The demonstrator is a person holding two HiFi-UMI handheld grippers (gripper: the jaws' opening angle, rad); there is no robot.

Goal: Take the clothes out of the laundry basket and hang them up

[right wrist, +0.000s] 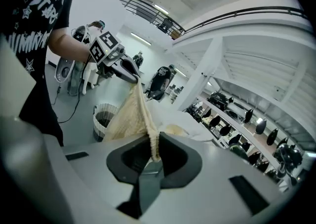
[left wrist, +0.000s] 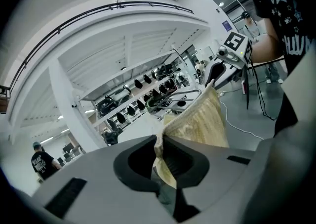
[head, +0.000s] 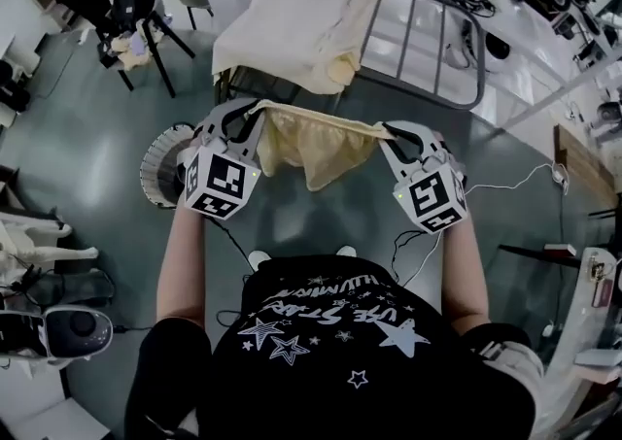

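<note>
A cream-yellow garment hangs stretched by its top edge between my two grippers, in front of the person's chest. My left gripper is shut on the garment's left corner, and the cloth runs out of its jaws toward the other gripper. My right gripper is shut on the right corner; the fabric is pinched between its jaws. The round laundry basket stands on the floor behind the left gripper. A metal drying rack lies ahead.
White and cream cloths are draped over the rack's left half; its right half is bare bars. A black chair stands at the far left. Cables trail over the floor at right. A white appliance sits at the lower left.
</note>
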